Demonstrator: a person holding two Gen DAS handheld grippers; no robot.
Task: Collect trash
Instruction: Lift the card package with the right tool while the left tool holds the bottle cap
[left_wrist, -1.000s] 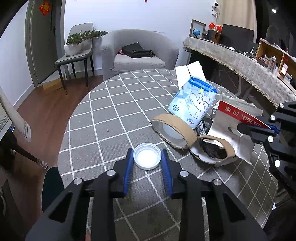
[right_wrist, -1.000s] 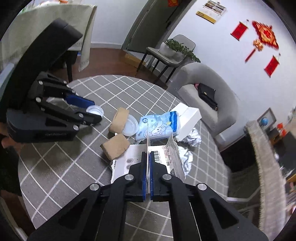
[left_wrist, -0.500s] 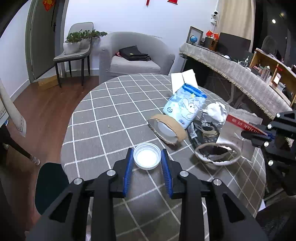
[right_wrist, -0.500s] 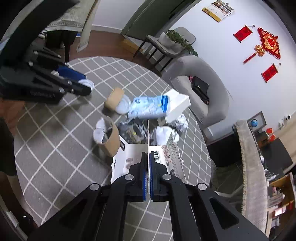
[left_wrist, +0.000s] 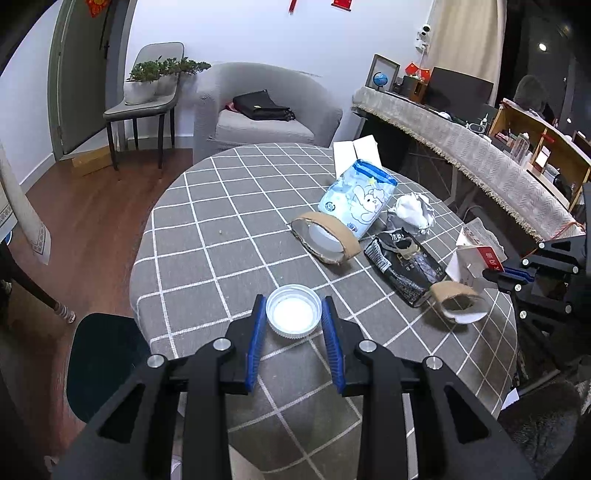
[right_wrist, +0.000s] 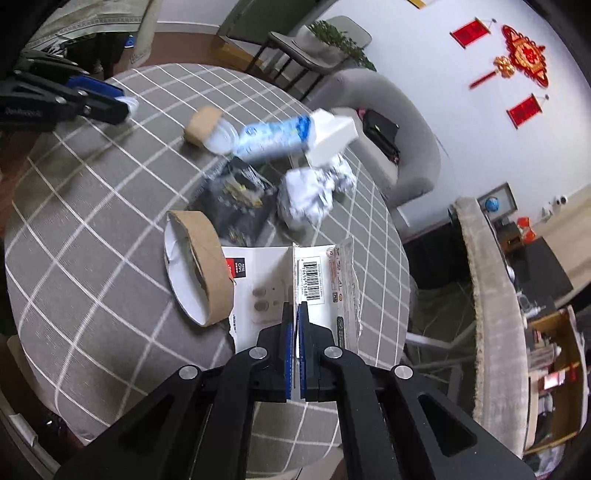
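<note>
My left gripper (left_wrist: 293, 314) is shut on a small white plastic lid (left_wrist: 293, 316), which it holds a little above the near part of the grey checked table (left_wrist: 221, 229). My right gripper (right_wrist: 295, 314) is shut on a torn white packaging card (right_wrist: 266, 280) with a barcode and a red corner, over the table's right edge. Beside the card lies a cardboard ring (right_wrist: 199, 269). Behind it are a black wrapper (right_wrist: 236, 199), crumpled foil and paper (right_wrist: 314, 192), a blue wipes pack (right_wrist: 273, 138), a white box (right_wrist: 332, 136) and a second cardboard ring (left_wrist: 325, 236).
A grey armchair (left_wrist: 266, 110) with a black bag stands beyond the table, next to a chair (left_wrist: 147, 103) that bears potted plants. A long cloth-covered counter (left_wrist: 461, 147) runs along the right. A dark stool (left_wrist: 99, 354) sits below the table's near left edge.
My right gripper has drawn the card back off the trash pile toward the table's edge, uncovering the black wrapper and the crumpled foil. The nearer cardboard ring has shifted. The lid stays in my left gripper.
</note>
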